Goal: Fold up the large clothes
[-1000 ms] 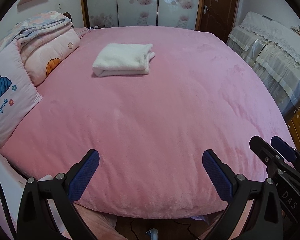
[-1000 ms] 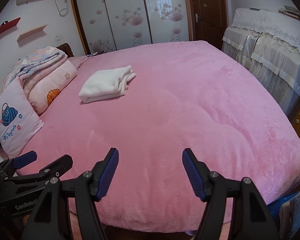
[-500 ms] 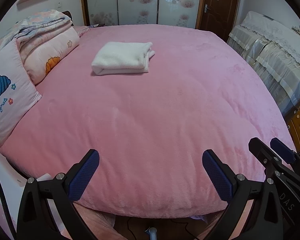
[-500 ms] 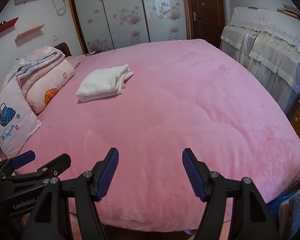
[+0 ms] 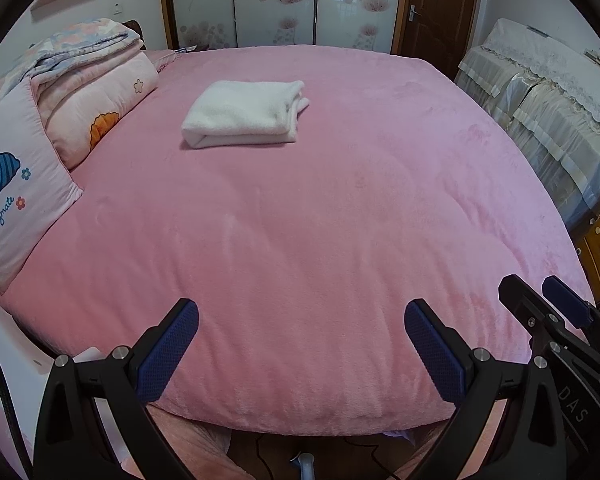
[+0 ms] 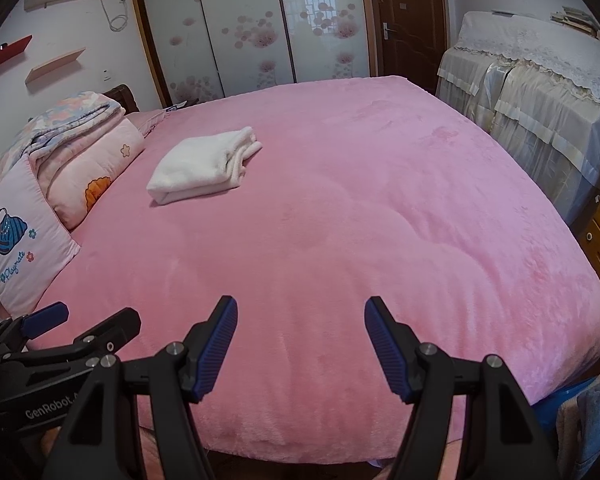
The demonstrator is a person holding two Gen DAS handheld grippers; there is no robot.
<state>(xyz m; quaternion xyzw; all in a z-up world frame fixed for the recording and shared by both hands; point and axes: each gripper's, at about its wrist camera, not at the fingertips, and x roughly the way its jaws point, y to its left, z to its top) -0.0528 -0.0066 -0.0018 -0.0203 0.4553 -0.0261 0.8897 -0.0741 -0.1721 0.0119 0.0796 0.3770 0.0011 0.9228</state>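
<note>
Upper left on the bed, your white garment sits folded; left gripper and right gripper hover, jaws spread, empty — looks finished.

The pink pillow at nine o'clock on the bed carries "Playmate" in blue script under a stitched bag, the left gripper body reads "GenRobot.", its ending cut off, and the right gripper body shows "DAS".
</note>
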